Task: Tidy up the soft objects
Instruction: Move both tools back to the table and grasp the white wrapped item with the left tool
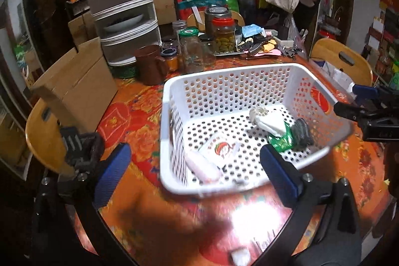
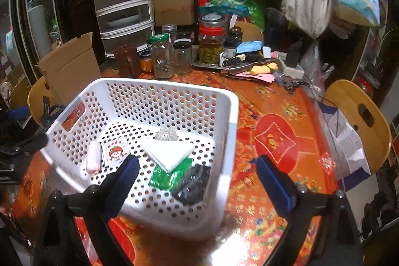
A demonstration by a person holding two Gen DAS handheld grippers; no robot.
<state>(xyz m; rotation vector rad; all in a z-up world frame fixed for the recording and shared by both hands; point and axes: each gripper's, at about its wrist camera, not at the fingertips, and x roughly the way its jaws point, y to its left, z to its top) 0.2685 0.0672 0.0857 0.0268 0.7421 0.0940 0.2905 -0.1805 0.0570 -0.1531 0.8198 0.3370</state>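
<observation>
On the bench (image 2: 286,116), which is covered by a red and orange flowery cloth, a white basket (image 2: 174,96) full of holes is seen. Inside it, a white wedge (image 2: 169,153) is laid on a green packet (image 2: 167,178). A black bundle (image 2: 193,185) is found at 4 o'clock from the wedge, touching the packet. A small card with a cartoon face (image 2: 115,154) is placed at 9 o'clock from the wedge, and a pale pink roll (image 2: 92,160) is set just beside the card. The left tongs (image 1: 195,171) are held wide open with nothing gripped. The right tongs (image 2: 198,178) are held wide open too, over the near corner of the basket, and nothing is gripped. Glass jars (image 2: 162,56) are lined up at 12 o'clock from the basket
</observation>
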